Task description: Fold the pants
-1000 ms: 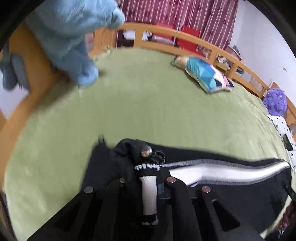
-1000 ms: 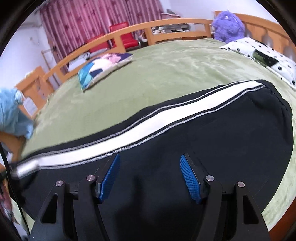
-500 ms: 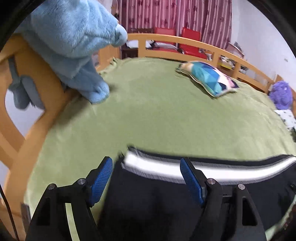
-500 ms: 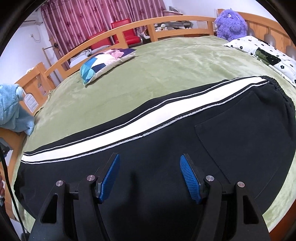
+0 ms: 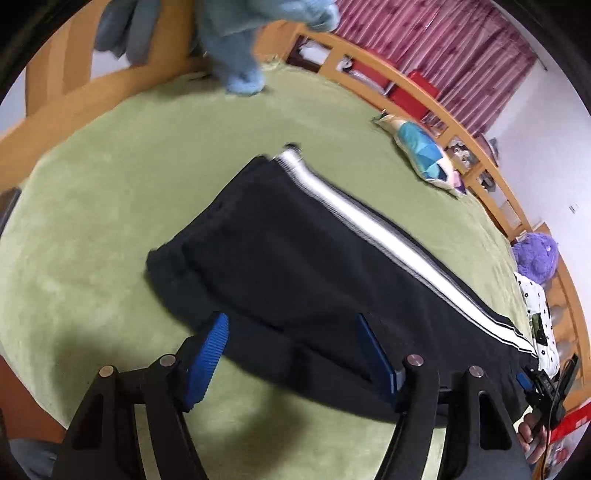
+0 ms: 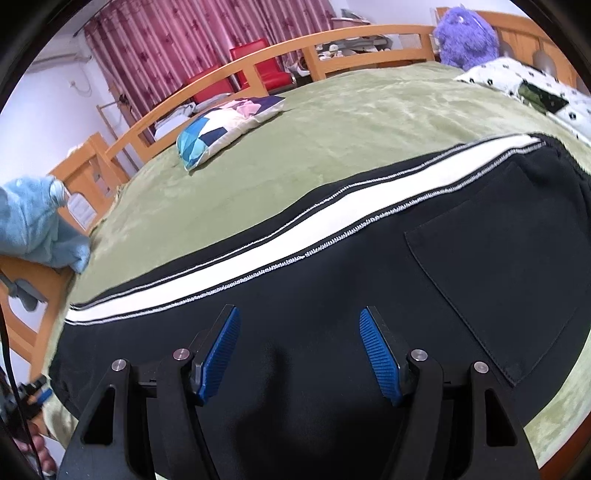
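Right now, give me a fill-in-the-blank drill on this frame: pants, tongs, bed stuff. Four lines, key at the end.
1. The black pants lie flat on a ____ bed cover.
2. The stripe running down the pants is ____.
3. Both the left tongs and the right tongs have their jaws ____, gripping nothing.
4. The plush toy by the headboard is ____.

Missing words: green; white; open; purple
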Demonstrator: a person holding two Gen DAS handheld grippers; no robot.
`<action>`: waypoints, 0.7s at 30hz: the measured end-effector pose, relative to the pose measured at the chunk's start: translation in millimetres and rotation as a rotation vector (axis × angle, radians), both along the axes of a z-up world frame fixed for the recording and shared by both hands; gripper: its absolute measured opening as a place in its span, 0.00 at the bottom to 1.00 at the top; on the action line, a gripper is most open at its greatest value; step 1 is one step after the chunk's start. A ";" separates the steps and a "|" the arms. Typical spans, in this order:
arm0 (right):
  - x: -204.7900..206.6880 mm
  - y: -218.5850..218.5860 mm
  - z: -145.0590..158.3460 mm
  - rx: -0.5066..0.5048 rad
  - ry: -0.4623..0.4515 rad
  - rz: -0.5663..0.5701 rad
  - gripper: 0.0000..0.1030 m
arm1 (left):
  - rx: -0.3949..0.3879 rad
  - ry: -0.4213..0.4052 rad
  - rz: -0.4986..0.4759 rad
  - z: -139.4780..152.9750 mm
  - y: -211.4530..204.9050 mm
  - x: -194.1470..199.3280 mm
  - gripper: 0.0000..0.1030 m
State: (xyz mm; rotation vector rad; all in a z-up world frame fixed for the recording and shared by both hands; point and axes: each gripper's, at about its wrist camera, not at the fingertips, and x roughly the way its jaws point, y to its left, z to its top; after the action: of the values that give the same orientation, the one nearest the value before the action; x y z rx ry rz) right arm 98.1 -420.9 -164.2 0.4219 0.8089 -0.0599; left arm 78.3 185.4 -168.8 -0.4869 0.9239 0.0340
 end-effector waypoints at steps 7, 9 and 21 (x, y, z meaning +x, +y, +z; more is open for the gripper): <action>-0.9 -6.0 -1.2 0.034 0.002 -0.020 0.65 | -0.004 0.003 0.026 -15.5 8.6 10.0 0.58; 0.8 -4.3 -2.5 0.034 0.009 -0.020 0.65 | 0.006 0.037 0.059 -19.8 15.3 19.7 0.52; 9.1 9.9 -9.6 -0.011 0.045 -0.003 0.64 | 0.016 0.091 0.110 -29.1 31.5 45.9 0.08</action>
State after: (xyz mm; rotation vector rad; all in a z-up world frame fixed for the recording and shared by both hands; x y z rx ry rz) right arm 107.2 -411.1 -173.8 0.4125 0.8515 -0.0769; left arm 124.2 216.9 -197.9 -0.5241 0.9840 0.1649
